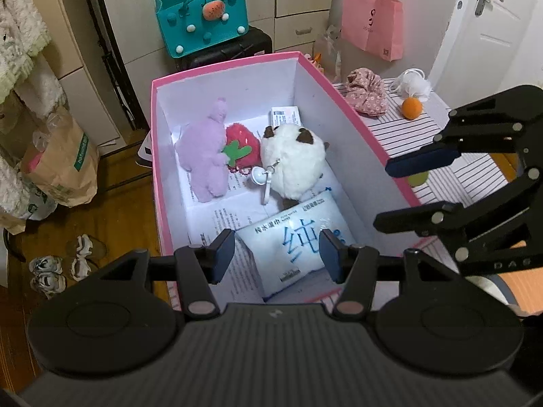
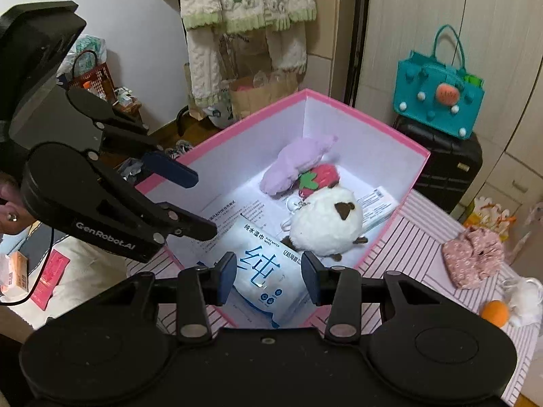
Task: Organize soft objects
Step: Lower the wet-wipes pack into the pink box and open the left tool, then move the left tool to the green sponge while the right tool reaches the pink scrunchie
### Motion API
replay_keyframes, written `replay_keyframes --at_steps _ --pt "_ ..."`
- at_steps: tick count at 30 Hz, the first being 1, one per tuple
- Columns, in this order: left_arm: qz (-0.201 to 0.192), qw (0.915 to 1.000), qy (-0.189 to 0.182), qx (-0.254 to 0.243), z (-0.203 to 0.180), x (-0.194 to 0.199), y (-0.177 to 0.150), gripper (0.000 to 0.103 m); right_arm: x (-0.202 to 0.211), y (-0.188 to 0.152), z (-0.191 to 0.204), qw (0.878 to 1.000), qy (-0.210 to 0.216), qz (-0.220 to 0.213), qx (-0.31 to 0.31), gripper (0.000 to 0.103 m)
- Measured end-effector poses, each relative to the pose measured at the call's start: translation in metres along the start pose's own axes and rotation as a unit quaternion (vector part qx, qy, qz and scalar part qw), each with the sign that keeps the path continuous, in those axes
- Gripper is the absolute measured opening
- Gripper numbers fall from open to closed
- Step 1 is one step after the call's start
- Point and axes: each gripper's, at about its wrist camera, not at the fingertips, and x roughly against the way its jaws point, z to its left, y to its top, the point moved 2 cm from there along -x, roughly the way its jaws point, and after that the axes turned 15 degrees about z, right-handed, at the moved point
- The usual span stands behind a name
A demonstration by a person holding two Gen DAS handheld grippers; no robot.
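Note:
A pink box (image 1: 224, 91) (image 2: 356, 142) with white walls holds a purple plush (image 1: 203, 156) (image 2: 298, 162), a red strawberry plush (image 1: 242, 149) (image 2: 320, 176), a white plush with brown ears (image 1: 295, 162) (image 2: 325, 227) and a pack of wet wipes (image 1: 288, 247) (image 2: 261, 271). My left gripper (image 1: 276, 254) (image 2: 206, 203) hangs open above the pack, its pads clear of it. My right gripper (image 2: 268, 278) (image 1: 381, 196) also stands open over the box's near end with nothing between its fingers. On the striped cloth beside the box lie a floral fabric piece (image 1: 366, 95) (image 2: 473, 257), a white puff (image 1: 415, 83) (image 2: 524, 300) and an orange ball (image 1: 411, 108) (image 2: 495, 312).
A teal felt bag (image 1: 203, 23) (image 2: 437, 98) sits on a black suitcase (image 2: 448, 169) behind the box. A pink shopping bag (image 1: 371, 23) hangs at the back right near a white door (image 1: 488, 34). A paper bag (image 1: 64, 166) and shoes (image 1: 61, 264) are on the wooden floor to the left.

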Motion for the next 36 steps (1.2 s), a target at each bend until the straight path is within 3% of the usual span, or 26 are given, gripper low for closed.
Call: replay_keyframes --at_steps 5,13,25,36 --pt "-0.008 0.9999 0.012 -0.002 -0.009 0.018 -0.009 0.056 0.022 -0.010 0.003 1.000 -0.009 -0.024 0.008 0.047" --pt "-0.013 0.9999 -0.002 -0.006 -0.028 0.047 -0.021 0.058 0.057 -0.029 0.007 0.998 -0.009 -0.055 0.015 0.048" --pt "-0.032 0.9987 -0.012 -0.038 -0.067 0.063 -0.024 0.060 0.083 -0.077 -0.017 0.997 -0.024 -0.076 -0.018 0.050" --pt "-0.063 0.9940 -0.061 -0.065 -0.109 0.053 -0.008 0.061 0.085 -0.116 -0.058 0.994 -0.033 -0.078 -0.068 0.050"
